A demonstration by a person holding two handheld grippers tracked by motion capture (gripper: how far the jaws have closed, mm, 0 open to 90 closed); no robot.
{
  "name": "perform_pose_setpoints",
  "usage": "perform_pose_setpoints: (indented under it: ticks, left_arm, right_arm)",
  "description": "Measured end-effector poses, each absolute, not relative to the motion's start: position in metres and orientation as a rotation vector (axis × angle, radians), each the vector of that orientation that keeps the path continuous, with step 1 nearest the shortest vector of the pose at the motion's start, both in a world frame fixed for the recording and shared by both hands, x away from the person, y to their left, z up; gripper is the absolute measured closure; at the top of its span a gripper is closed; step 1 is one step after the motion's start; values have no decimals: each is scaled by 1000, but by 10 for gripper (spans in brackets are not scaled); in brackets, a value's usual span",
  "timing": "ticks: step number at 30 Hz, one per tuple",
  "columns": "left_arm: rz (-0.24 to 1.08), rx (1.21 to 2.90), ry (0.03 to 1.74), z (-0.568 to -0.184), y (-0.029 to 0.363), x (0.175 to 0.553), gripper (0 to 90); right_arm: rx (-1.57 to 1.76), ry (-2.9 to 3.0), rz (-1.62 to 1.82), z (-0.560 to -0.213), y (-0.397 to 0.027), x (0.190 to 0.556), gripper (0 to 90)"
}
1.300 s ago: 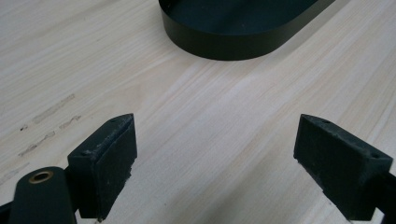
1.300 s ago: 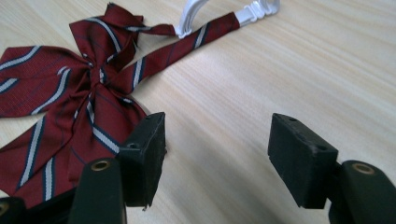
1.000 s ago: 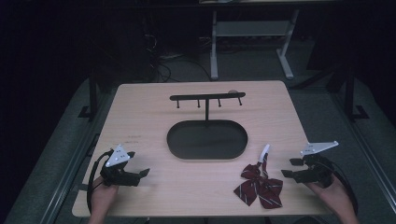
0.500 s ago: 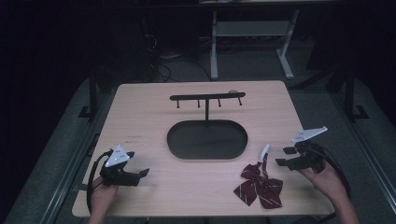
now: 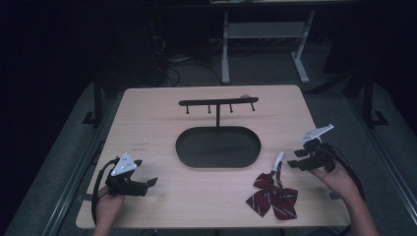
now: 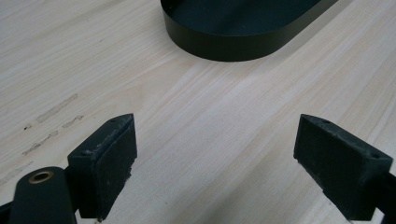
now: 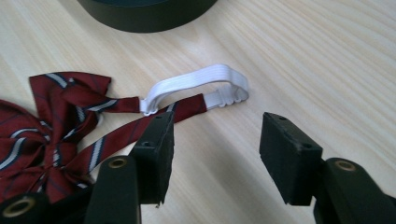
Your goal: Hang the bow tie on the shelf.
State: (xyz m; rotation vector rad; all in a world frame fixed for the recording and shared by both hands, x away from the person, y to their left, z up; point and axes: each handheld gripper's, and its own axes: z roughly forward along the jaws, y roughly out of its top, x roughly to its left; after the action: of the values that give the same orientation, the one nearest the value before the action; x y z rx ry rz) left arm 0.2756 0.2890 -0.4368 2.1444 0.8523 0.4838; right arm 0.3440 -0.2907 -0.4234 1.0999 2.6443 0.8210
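Observation:
A dark red striped bow tie (image 5: 273, 195) lies near the table's front right, its white elastic strap (image 5: 278, 160) reaching toward the stand. In the right gripper view the bow tie (image 7: 51, 121) sits left of the jaws and the strap loop (image 7: 196, 81) lies just ahead. My right gripper (image 5: 295, 159) is open, close to the right of the strap, nothing between its fingers. My left gripper (image 5: 147, 181) rests open at the front left, over bare wood. A black hanger stand with an oval base (image 5: 218, 146) and a hook bar (image 5: 218, 103) stands mid-table.
The wooden table (image 5: 162, 123) has its front edge close to both hands. The oval base's black rim (image 6: 233, 44) lies ahead of the left gripper. A white-legged desk frame (image 5: 300, 59) and cables stand on the dark floor behind.
My right gripper has moved left and slightly away from the front edge, closing in on the strap's end. The left gripper and the bow tie stay put.

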Motion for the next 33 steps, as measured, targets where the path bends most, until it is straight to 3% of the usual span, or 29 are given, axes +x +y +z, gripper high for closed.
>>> perform_pose_setpoints:
  ticks: [12,19,33]
  left_arm:
    - [487,2146,846,-437,289,276,132]
    - [486,2152,839,-437,288,277,132]
    - [477,2152,843,-437,287,277,132]
  right_arm:
    - [1083,2678,758,-431,-284,365,529]
    - [1028,2699,726,-431,-271,374,625]
    - [1033,2741,693,-439,-253,394,664]
